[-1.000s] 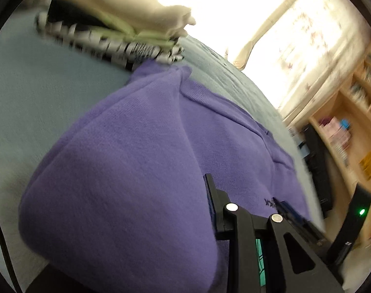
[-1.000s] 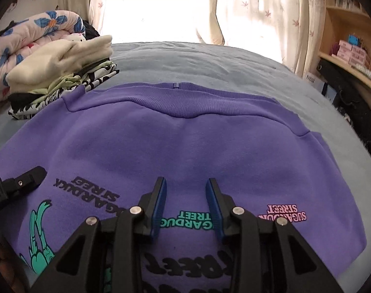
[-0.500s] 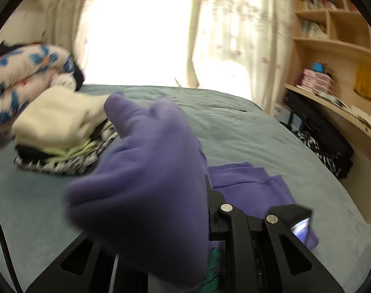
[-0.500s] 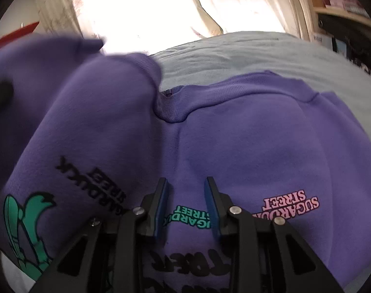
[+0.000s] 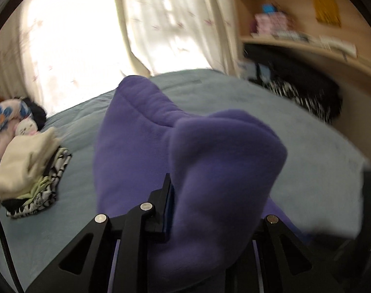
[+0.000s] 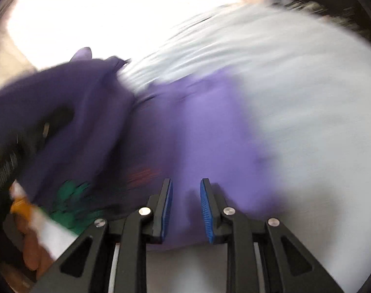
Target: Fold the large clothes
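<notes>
Grey-green bed point(image 5: 234, 102), curtained window behind. Left gripper point(image 5: 209, 210) jaws clenched on a raised bunch of the purple sweatshirt point(image 5: 205, 161). Right gripper point(image 6: 185, 210) jaws, just closing, stand apart over its flat part, nothing pinched; held fold lies to their left.

**Backlit room, heavy blur on my right camera**

Both my wrist cameras give round fisheye pictures with dark corners and lines that bend toward the rim. Daylight pours through the curtains point(image 5: 161, 24) at the far side, washing the window area out to plain white. On my left view, the purple sweatshirt point(image 5: 209, 171) close to the lens is soft and unfocused, and the shelves point(image 5: 295, 36) are smeared. My right view is streaked with motion blur: the bed cover point(image 6: 295, 97) shows as pale streaks, with only the gripper fingers point(image 6: 206, 202) sharp.
</notes>
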The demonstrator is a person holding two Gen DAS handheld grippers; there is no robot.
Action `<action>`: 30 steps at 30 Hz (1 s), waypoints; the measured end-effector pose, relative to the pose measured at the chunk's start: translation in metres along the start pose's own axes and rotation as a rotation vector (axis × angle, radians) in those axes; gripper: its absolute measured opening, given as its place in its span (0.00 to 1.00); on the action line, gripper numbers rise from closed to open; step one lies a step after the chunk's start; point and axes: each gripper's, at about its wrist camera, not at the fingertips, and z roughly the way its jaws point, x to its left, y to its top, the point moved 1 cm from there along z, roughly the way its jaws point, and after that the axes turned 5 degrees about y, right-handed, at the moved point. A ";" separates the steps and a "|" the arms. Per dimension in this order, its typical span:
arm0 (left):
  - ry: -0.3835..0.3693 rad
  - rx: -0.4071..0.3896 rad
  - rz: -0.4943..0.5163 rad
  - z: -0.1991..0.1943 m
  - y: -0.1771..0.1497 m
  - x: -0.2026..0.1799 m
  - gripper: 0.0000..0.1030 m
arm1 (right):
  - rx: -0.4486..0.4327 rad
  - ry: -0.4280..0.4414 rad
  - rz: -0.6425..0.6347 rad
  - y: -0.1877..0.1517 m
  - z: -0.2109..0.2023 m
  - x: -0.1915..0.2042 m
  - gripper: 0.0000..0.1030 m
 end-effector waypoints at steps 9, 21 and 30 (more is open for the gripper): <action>0.030 0.050 0.386 0.049 -0.068 -0.121 0.19 | -0.017 -0.083 0.199 0.010 0.001 -0.063 0.24; -0.210 -0.029 0.345 0.020 -0.063 -0.105 0.91 | -0.033 0.138 0.209 0.016 -0.015 -0.067 0.24; -0.352 -0.092 0.296 -0.006 -0.059 -0.077 0.91 | -0.037 0.380 0.185 0.024 -0.028 -0.045 0.37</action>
